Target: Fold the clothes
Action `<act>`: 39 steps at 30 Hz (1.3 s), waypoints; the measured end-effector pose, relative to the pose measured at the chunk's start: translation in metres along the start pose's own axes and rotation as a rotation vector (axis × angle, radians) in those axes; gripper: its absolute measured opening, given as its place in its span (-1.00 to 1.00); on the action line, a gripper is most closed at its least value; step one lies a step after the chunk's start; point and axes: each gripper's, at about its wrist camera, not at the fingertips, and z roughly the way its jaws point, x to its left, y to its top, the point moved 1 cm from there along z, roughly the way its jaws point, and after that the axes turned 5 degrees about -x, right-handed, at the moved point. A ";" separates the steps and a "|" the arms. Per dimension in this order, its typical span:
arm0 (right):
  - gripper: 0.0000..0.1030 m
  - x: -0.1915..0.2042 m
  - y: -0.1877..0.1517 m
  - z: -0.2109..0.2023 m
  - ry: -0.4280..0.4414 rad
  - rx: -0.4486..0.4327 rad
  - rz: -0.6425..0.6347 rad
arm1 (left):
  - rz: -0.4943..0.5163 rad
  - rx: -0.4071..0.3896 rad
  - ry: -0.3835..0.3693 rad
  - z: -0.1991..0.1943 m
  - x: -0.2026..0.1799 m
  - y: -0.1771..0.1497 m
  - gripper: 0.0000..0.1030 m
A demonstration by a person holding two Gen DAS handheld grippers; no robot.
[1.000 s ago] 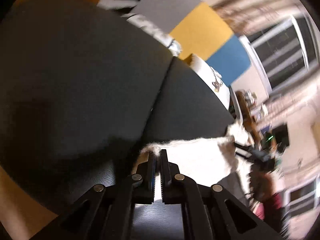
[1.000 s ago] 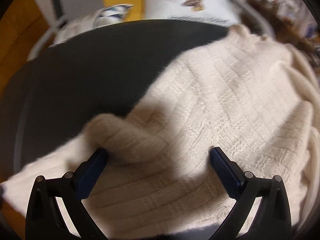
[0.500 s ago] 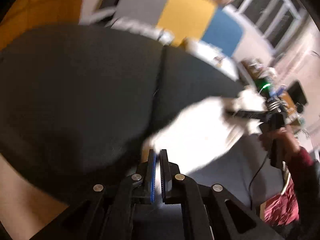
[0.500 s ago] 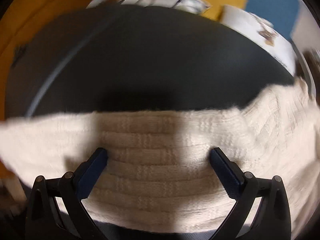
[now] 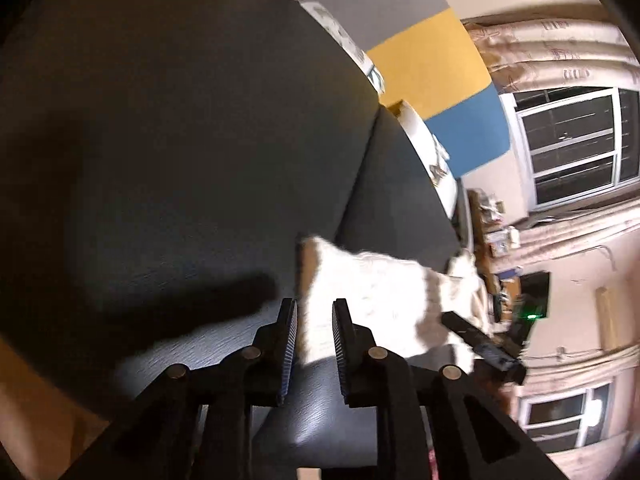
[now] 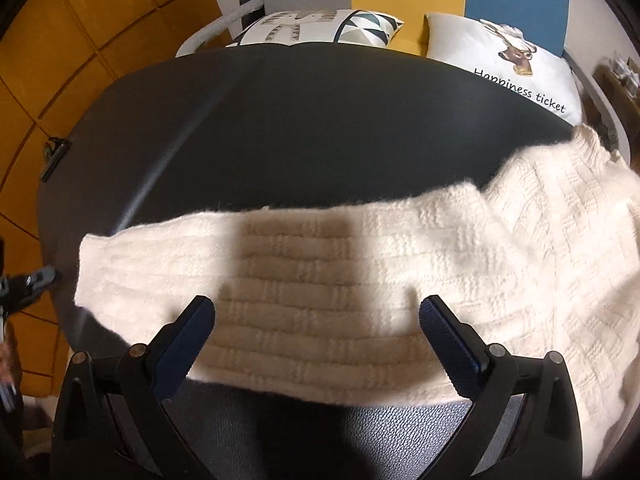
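Note:
A cream knit sweater (image 6: 532,248) lies on the dark padded surface (image 6: 300,120), its sleeve (image 6: 296,268) stretched flat to the left. My right gripper (image 6: 317,306) hovers wide open over the middle of the sleeve, not gripping it. In the left wrist view the sleeve's end (image 5: 372,292) lies just beyond my left gripper (image 5: 314,303). Its jaws are opening, with the cloth's edge in the gap and the pads not pressing on it. The right gripper (image 5: 480,346) shows at the sweater's far side.
Two printed pillows (image 6: 320,26) (image 6: 508,64) lean at the far edge of the surface, against a grey, yellow and blue wall. Orange panels (image 6: 60,60) are on the left. A window (image 5: 576,144) and cluttered shelves stand beyond the surface's right end.
The left jaws, shut on the sleeve end before, have parted. The sleeve went from bunched to pulled out straight and now lies flat. The right gripper swung left over the sleeve.

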 end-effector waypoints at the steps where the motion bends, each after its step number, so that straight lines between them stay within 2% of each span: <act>1: 1.00 -0.016 0.007 0.025 -0.003 0.008 0.010 | 0.000 0.011 -0.006 0.004 -0.002 0.003 -0.67; 4: 1.00 -0.020 0.004 0.042 -0.006 0.000 0.041 | -0.022 0.047 -0.033 0.015 -0.005 0.010 -0.66; 6: 1.00 -0.033 0.021 0.052 -0.015 -0.007 0.033 | -0.054 0.064 -0.058 0.020 -0.002 0.013 -0.66; 10: 1.00 -0.025 0.022 0.050 -0.028 -0.006 -0.002 | -0.058 0.068 -0.086 0.023 -0.002 0.014 -0.71; 12: 1.00 -0.023 0.022 0.052 -0.027 -0.013 -0.008 | -0.041 0.066 -0.084 0.025 -0.005 0.014 -0.75; 15: 1.00 -0.018 0.023 0.055 -0.025 -0.019 -0.007 | -0.076 0.046 -0.092 0.013 0.002 0.018 -0.73; 17: 1.00 -0.014 0.024 0.057 -0.026 -0.020 -0.011 | -0.037 0.041 -0.042 0.005 0.006 0.020 -0.71; 19: 1.00 -0.010 0.025 0.060 -0.031 -0.019 -0.016 | -0.024 0.079 -0.022 0.007 0.012 0.018 -0.70; 25: 1.00 0.000 0.031 0.068 -0.046 -0.022 -0.009 | -0.041 0.109 -0.067 0.019 0.018 0.014 -0.69; 26: 1.00 0.002 0.031 0.070 -0.047 -0.023 -0.009 | -0.027 0.097 -0.071 0.020 0.015 0.013 -0.69; 29: 1.00 0.008 0.035 0.074 -0.049 -0.019 -0.009 | 0.057 0.069 -0.117 0.017 -0.001 0.011 -0.95; 32: 1.00 0.014 0.037 0.078 -0.055 -0.028 -0.012 | 0.147 0.038 -0.109 0.013 -0.019 0.009 -0.97; 36: 1.00 -0.006 -0.004 0.031 -0.051 -0.039 -0.009 | 0.198 -0.105 -0.135 -0.035 -0.024 0.018 -0.97; 39: 1.00 -0.007 -0.008 0.024 -0.058 -0.004 0.036 | 0.270 -0.202 -0.079 -0.068 -0.026 0.022 -0.97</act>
